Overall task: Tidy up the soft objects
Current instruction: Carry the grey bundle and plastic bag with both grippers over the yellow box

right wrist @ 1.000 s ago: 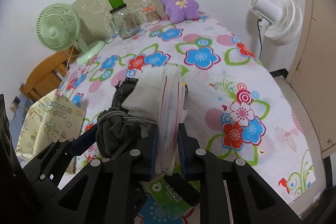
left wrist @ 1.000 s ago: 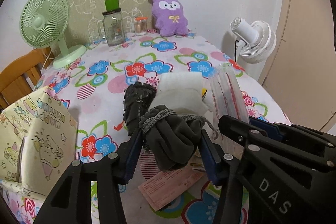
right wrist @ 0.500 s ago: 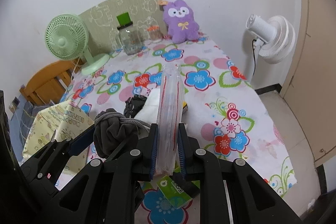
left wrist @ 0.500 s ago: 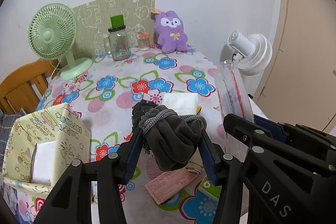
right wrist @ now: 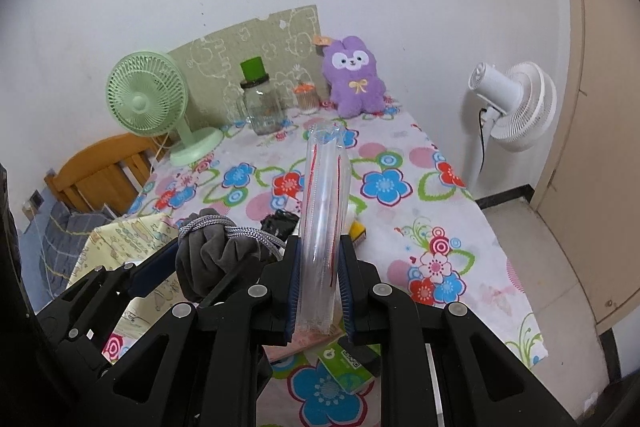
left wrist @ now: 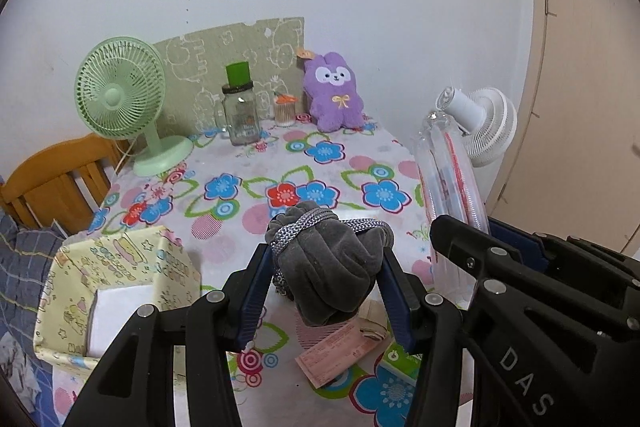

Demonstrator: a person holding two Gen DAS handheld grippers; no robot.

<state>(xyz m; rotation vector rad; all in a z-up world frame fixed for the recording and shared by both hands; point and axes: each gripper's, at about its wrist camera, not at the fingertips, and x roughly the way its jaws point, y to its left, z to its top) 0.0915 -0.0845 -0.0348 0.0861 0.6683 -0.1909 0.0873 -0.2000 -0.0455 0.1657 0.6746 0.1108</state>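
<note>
above the table's near edge, both claws loaded

over the near-left corner of the floral table (left wrist: 360, 147) the left gripper (left wrist: 326, 281) is clamped on a grey velvet drawstring pouch (left wrist: 328, 267), its jaws partway apart with the blue pads pressing the pouch's two sides. the pouch hangs clear of the tablecloth, its corded neck pointing away from the claw toward the far edge. the right gripper (right wrist: 318, 287) is pinched nearly closed on a flat clear plastic sleeve with red stripes (right wrist: 324, 211), whose long axis stands upright and leans away toward the far edge.

the relation that matters: the yellow patterned storage box (left wrist: 116, 291) sits at the table's left edge, below and to the left of the pouch, so the left hand is the nearer one. it looks like the likely drop spot, and the pouch would have to travel left and down over the box's rim. the sleeve is farther off, on the right side.

the left wrist view shows the box's open mouth with something white inside; the right wrist view shows only a slice of the box behind the left claw. the right view, though, shows a black crumpled item (right wrist: 280, 223) and a green packet (right wrist: 344, 363) on the table that the pouch hides in the left view.
</note>
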